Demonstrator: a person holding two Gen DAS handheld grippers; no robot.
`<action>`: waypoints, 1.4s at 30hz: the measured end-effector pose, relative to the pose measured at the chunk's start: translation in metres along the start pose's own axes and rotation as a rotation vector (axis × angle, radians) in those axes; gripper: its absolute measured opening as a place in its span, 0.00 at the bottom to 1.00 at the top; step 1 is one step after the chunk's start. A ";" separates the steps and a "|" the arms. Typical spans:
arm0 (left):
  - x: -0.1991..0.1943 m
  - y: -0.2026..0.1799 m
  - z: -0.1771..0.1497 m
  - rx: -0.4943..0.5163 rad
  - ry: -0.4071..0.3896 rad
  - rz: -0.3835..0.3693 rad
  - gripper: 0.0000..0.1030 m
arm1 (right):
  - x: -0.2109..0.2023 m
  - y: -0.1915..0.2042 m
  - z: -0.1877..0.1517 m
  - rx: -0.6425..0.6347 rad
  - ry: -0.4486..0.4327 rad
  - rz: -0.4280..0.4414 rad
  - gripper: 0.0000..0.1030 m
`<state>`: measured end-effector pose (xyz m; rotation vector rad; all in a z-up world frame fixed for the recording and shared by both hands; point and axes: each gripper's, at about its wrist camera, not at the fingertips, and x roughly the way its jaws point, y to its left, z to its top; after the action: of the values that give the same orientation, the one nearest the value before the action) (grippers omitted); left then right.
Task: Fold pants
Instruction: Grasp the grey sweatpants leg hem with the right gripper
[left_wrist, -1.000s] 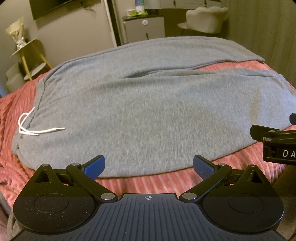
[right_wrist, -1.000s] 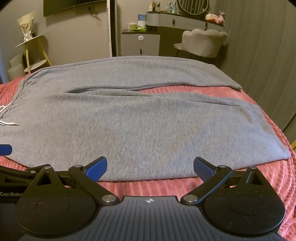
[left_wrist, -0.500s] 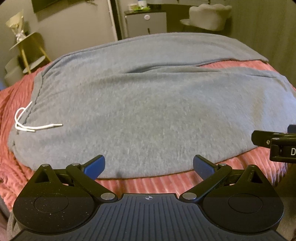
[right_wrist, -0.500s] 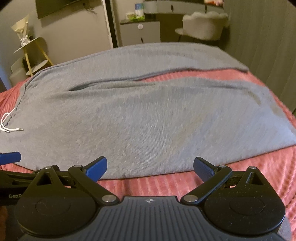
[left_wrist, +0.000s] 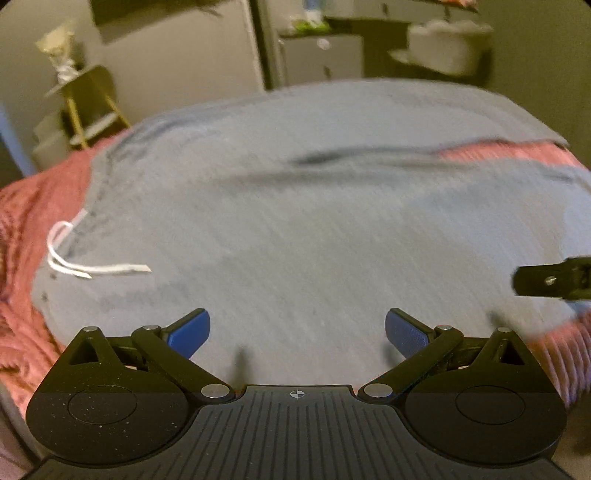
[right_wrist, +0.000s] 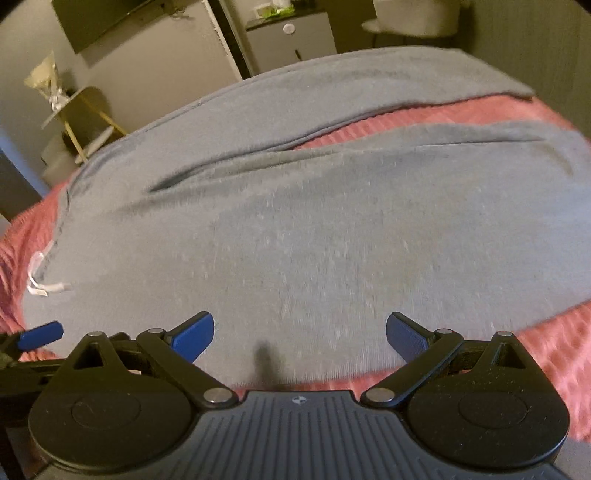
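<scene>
Two views show the same step, the approach before the first fold.

In the left wrist view, the left gripper (left_wrist: 297, 332) fills the bottom of the frame with its jaws spread wide and nothing between the blue pads (left_wrist: 190, 332). The grey pants (left_wrist: 314, 221) lie flat across the pink ribbed bedspread (left_wrist: 22, 229), covering the middle of the frame, with the white drawstring (left_wrist: 85, 262) at centre left marking the waist end. The near hem of the fabric sits right at the pads, low in the frame. Part of the right gripper (left_wrist: 550, 280) pokes in at the right edge. The picture is blurred, so fine creases cannot be read.

In the right wrist view, the right gripper (right_wrist: 300, 336) is likewise wide open and empty at the bottom of the frame. The pants (right_wrist: 314, 240) spread above it, the two legs parting toward the upper right, where a strip of bedspread (right_wrist: 406, 122) shows between them. A blue pad of the left gripper (right_wrist: 40, 335) shows at lower left.

The next move probably calls for both grippers to drop onto the near edge, pinch both layers of the near leg, and carry it over onto the far leg.
</scene>
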<state>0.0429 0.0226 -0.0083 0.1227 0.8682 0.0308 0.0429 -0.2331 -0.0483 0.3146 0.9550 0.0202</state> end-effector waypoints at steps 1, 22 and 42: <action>0.002 0.003 0.005 -0.013 -0.011 0.007 1.00 | 0.003 -0.005 0.012 0.007 0.001 0.004 0.97; 0.125 0.076 0.065 -0.295 -0.028 0.334 1.00 | 0.227 -0.099 0.405 0.369 -0.085 -0.319 0.97; 0.138 0.065 0.068 -0.255 0.009 0.363 1.00 | 0.094 -0.113 0.209 0.447 -0.451 -0.075 0.08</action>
<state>0.1859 0.0918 -0.0619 0.0400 0.8352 0.4801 0.2522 -0.3803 -0.0420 0.6643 0.5126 -0.3252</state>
